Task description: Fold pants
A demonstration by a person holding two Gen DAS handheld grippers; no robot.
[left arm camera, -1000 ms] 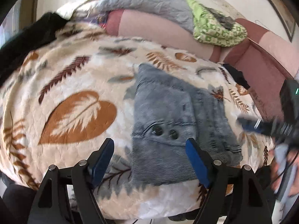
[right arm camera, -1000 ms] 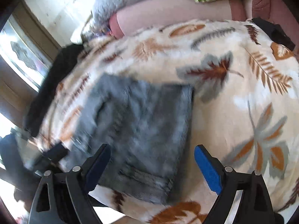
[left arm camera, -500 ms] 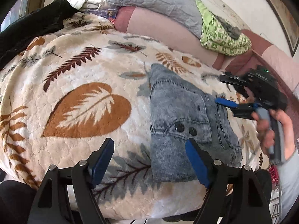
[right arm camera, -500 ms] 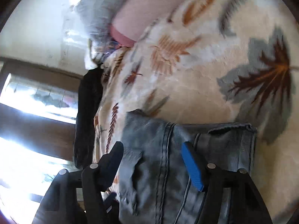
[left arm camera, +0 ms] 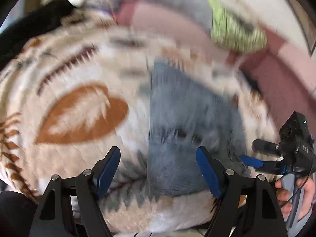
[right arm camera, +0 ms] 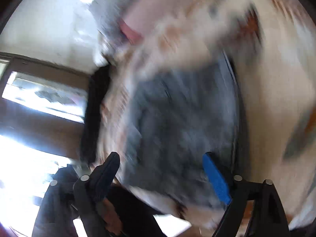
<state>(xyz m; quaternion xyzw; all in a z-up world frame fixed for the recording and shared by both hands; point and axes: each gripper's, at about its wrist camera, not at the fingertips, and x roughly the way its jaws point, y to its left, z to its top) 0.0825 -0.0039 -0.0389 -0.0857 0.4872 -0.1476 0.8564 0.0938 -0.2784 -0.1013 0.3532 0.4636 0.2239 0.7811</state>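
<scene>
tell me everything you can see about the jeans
The jeans are grey-blue washed denim, folded into a compact, roughly rectangular stack lying flat on the leaf-print blanket. Two dark round buttons sit near the middle of the top layer, and a stitched seam shows along one edge in the right wrist view. Both pictures are blurred, so finer detail is lost. The left tongs stand open over the near edge. The right tongs are opening at the stack's right side; whether they touch it cannot be told.

My right gripper (right arm camera: 160,174), jaws opening, hangs over the folded grey denim pants (right arm camera: 183,122) on a leaf-print blanket (right arm camera: 272,98); nothing is pinched between its fingers. Heavy blur throughout. A bright window (right arm camera: 43,96) sits at nine o'clock, dark cloth (right arm camera: 94,114) beside it.
</scene>
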